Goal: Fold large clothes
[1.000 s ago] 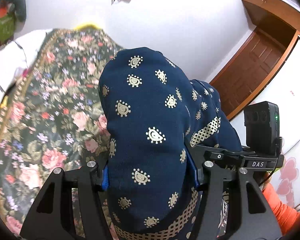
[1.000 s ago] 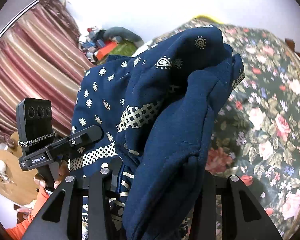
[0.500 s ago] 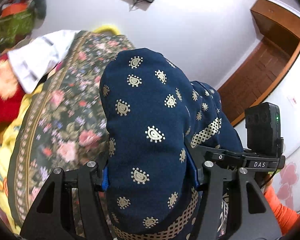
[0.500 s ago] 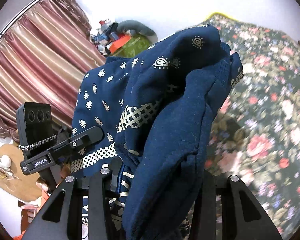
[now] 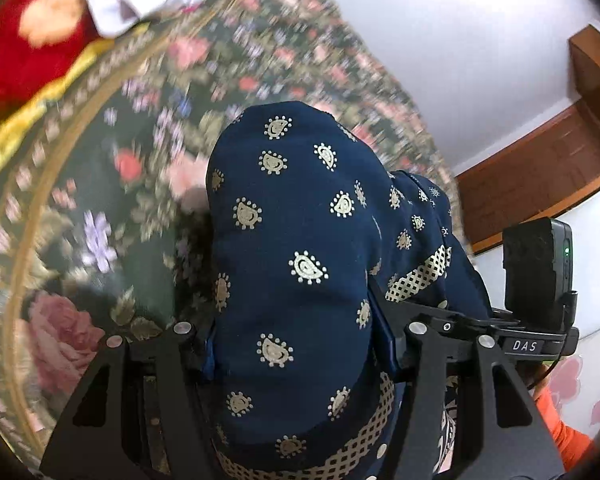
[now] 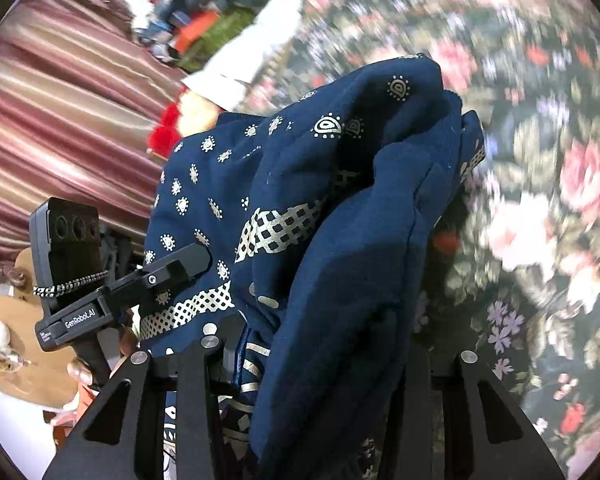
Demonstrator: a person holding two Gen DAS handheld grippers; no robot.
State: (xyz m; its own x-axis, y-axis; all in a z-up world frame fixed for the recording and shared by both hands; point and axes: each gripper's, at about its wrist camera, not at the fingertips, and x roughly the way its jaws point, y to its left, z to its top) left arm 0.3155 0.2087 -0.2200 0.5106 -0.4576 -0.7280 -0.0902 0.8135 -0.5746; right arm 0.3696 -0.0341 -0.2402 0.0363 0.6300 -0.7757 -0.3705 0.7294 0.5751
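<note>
So both grippers had a bunch of the navy-blue cotton garment with the gold paisley print and lattice trim [image 5: 300, 264], one bunch each, and it looked like that was so the cloth could be carried spread between two hands and laid out over the dark floral bedspread [image 5: 100, 220] for folding. My guess, anyway.

Left gripper [image 5: 300, 344]: fingers clamped on a thick rounded wad of the fabric, which bulged forward well past the tips and hid them, with the trim band hanging below. The bedspread sat behind and to the left of that wad, not touching it as far as I could tell.

Right gripper [image 6: 320, 364]: same deal, fingers pinched on a folded-over lump of the garment, plain inner side facing out, bedspread off to its right. The rest of the cloth draped across towards the left gripper's body.
</note>
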